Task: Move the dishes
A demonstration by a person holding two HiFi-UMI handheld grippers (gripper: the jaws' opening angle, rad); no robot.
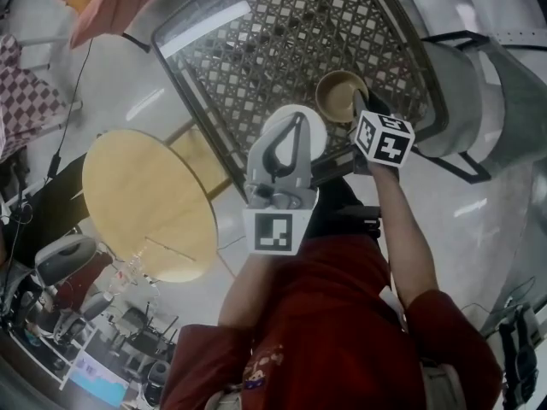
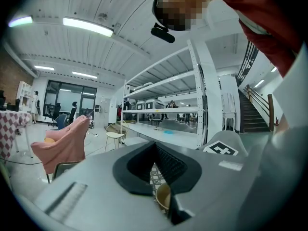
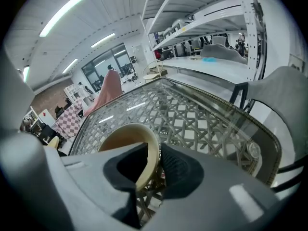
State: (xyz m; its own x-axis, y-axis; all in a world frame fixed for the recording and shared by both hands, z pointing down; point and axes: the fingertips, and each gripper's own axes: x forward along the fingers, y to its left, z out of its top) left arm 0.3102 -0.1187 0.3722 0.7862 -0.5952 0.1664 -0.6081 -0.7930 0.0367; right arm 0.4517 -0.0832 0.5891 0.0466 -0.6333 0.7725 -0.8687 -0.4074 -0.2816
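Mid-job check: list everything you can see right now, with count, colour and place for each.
glass-topped table: one, clear glass over a woven lattice, ahead of the person
bowl: one, tan, upright on the glass-topped table
plate: one, white, beside the bowl, partly hidden by the left claw
round table: one, pale wood, left of the glass-topped table
chair: one, grey, at that table's right side
shelving: one rack, white, far background
left claw: one, grey, shut, nothing seen between its jaws
right claw: one, grey, jaws apart astride the bowl's rim
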